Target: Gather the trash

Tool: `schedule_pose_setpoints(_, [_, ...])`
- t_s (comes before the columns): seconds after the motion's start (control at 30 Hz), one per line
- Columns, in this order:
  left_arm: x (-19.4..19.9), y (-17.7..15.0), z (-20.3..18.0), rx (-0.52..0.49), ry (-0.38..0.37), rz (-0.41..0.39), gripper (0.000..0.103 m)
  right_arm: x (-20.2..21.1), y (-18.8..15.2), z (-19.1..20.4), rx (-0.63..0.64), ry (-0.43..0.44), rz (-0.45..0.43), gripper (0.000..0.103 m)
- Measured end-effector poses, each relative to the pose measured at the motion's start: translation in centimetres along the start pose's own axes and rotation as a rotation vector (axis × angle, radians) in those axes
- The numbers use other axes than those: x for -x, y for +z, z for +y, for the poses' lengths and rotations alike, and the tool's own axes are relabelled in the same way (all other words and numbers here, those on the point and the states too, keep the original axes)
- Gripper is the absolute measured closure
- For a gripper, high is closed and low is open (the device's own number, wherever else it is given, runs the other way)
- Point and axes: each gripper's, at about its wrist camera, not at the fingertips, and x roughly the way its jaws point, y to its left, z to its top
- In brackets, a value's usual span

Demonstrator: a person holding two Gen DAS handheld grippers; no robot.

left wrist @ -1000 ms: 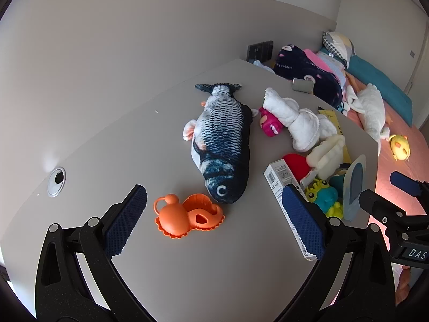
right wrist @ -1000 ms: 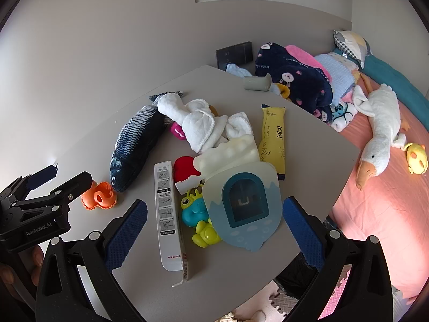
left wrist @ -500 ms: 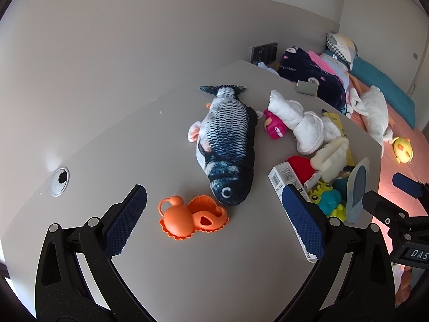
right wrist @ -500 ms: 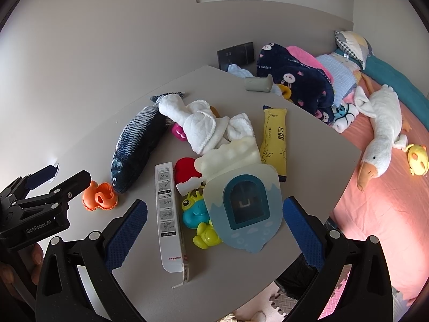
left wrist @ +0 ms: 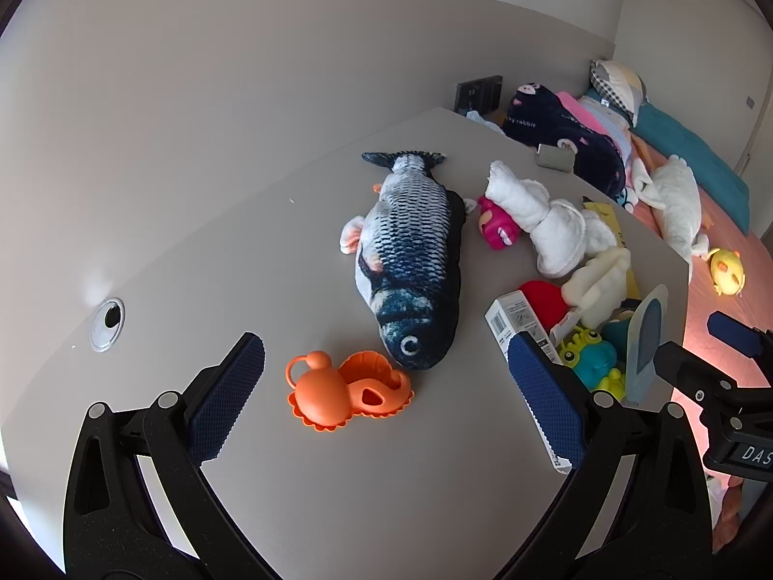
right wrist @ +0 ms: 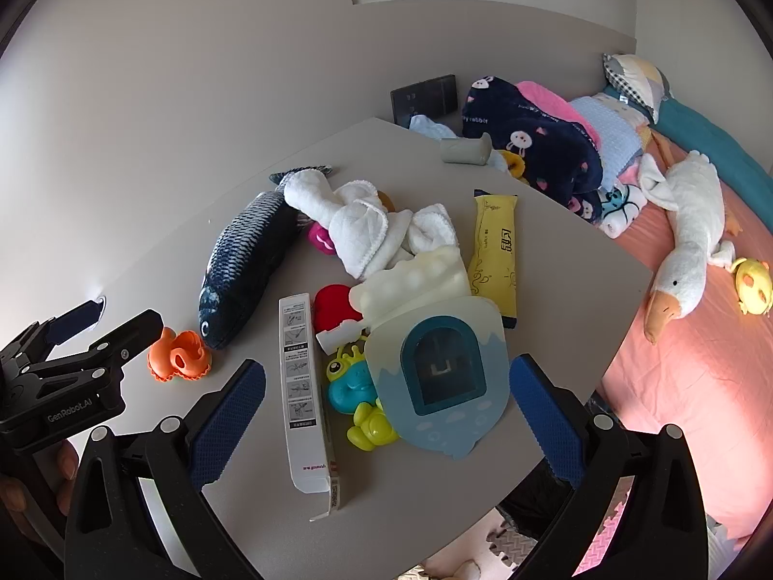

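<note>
Nearer now, left hand-held gripper (left wrist: pixel 386 386) reading "GenRobot.AI" gapes over orange toy (left wrist: pixel 345 389); right (right wrist: pixel 386 415) gapes too.

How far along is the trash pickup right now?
Nothing looks collected yet. Both the left tool and right tool are open and empty above the table. Likely trash, the white carton and yellow packet, lies among the toys.

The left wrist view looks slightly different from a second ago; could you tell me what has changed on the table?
Only the camera moved: the plush fish and orange toy slid slightly right and down in the left wrist view, so the left gripper shifted a little. Nothing was grasped or released. Both grippers stay open, the right gripper hardly moved, and the white box lies where it was.
</note>
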Motion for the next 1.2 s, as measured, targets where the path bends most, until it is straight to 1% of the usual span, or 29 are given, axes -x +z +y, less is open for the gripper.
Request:
schedule_pose_setpoints(0.83, [-0.2, 0.0, 0.0, 0.000, 0.001, 0.004, 0.006, -0.2, 0.0, 0.1, -0.002, -0.003, 0.005, 0.002])
schedule_pose_setpoints(1.03, [-0.8, -0.7, 0.0, 0.005, -0.007, 0.023, 0.006, -0.7, -0.1, 0.1, -0.001, -0.006, 0.012, 0.002])
schedule_pose_setpoints(1.2, [-1.3, -0.7, 0.1, 0.007, -0.014, 0.036, 0.006, -0.5, -0.4, -0.8, -0.012, -0.006, 0.010, 0.002])
